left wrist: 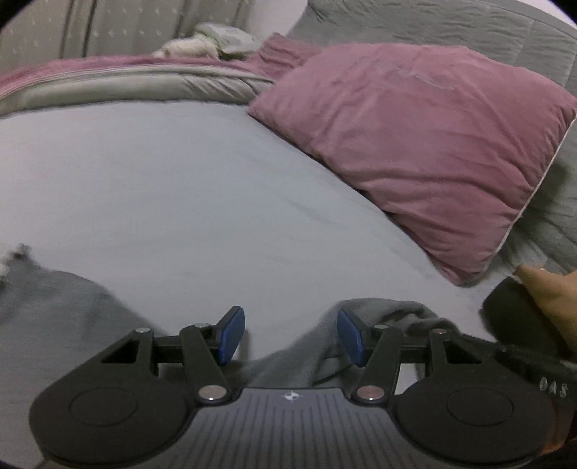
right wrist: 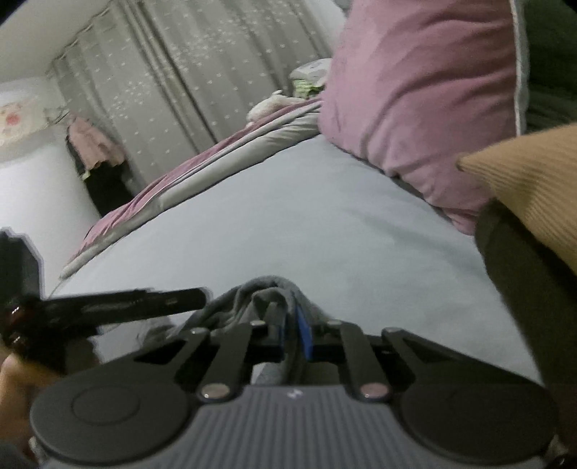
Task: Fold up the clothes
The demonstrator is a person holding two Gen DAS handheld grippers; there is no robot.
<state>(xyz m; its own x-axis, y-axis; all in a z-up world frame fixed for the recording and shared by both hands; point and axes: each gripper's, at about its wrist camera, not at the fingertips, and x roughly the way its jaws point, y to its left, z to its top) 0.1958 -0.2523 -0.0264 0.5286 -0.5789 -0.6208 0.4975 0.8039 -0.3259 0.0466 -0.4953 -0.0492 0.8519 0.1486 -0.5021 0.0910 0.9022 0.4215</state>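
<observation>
A grey garment (left wrist: 303,357) lies on the pale grey bed sheet (left wrist: 162,180); part of it spreads at the lower left and a bunched part sits beside my left gripper's right finger. My left gripper (left wrist: 290,335) is open, its blue pads apart, with cloth just below and between them. In the right wrist view my right gripper (right wrist: 288,332) is shut on a gathered fold of the grey garment (right wrist: 263,292), which rises above the fingertips. The left gripper's black arm (right wrist: 126,301) shows at the left of that view.
A mauve pillow (left wrist: 425,144) lies at the right on a grey quilt (left wrist: 468,29). A folded mauve and grey duvet (left wrist: 126,83) runs along the bed's far side. Patterned curtains (right wrist: 180,72) hang behind. A tan sleeve (right wrist: 533,180) comes in from the right.
</observation>
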